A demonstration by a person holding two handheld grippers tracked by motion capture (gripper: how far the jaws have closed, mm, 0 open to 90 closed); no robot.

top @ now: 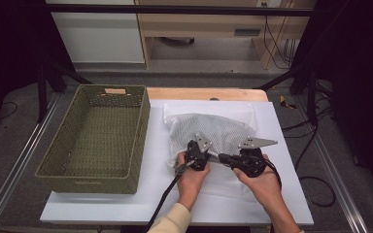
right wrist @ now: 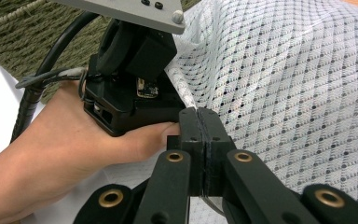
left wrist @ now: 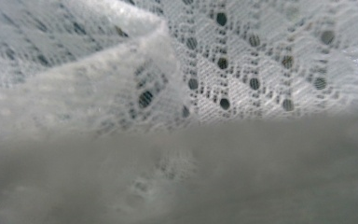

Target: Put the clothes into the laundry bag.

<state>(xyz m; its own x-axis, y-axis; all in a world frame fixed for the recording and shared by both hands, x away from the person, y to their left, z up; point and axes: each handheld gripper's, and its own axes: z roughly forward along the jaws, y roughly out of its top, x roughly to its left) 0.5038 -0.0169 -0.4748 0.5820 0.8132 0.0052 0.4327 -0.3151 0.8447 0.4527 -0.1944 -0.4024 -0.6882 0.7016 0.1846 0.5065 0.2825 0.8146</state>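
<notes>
A white mesh bag (top: 213, 128) lies on the white table top (top: 121, 204), right of centre. My left gripper (top: 200, 146) sits at the bag's near left edge. The mesh (left wrist: 242, 70) drapes right over its camera and hides its jaws, and the fabric looks lifted there. My right gripper (top: 220, 157) points left toward it, and its jaws (right wrist: 199, 112) are shut on a thin white edge of the bag (right wrist: 298, 93). The left gripper's black body (right wrist: 130, 93) and the hand holding it are just beyond those jaws.
A large empty green woven basket (top: 90, 174) stands on the left, its right wall close to the bag. The table's wooden far edge (top: 204, 93) shows behind the bag. Dark frame poles and cables flank the table.
</notes>
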